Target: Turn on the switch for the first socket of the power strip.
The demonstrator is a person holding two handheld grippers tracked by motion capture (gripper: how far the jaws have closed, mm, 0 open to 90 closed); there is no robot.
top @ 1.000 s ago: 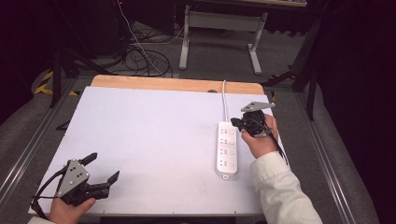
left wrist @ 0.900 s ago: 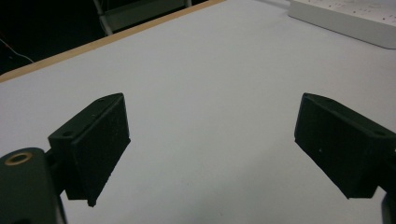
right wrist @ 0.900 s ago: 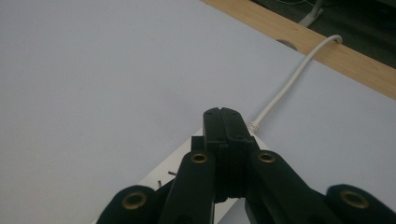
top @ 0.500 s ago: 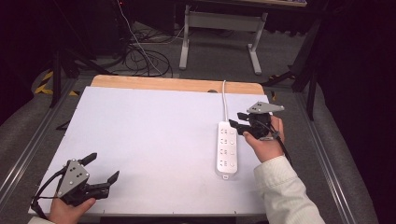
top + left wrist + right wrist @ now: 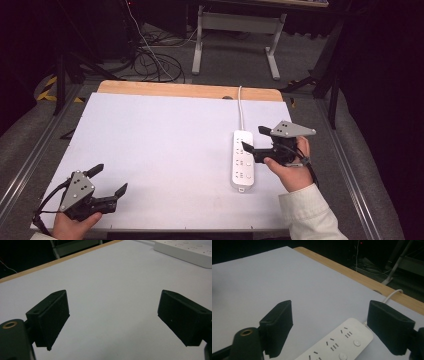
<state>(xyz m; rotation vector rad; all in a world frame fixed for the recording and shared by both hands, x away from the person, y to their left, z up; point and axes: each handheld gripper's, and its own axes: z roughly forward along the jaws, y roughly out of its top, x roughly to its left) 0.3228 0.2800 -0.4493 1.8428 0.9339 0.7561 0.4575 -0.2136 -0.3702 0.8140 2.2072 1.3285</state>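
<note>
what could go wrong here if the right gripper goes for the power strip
The right gripper hangs open beside the power strip, which lies flat on the white table. Its jaws might skid off the smooth, low casing. The strip's cord runs off the far edge, so a lift could probably pull it taut. The left gripper rests far off, too distant to steady it.

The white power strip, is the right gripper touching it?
Apart. In the right gripper view the open right gripper hangs above the white power strip, its jaws spread wide with bare table between them, neither jaw resting on it.
</note>
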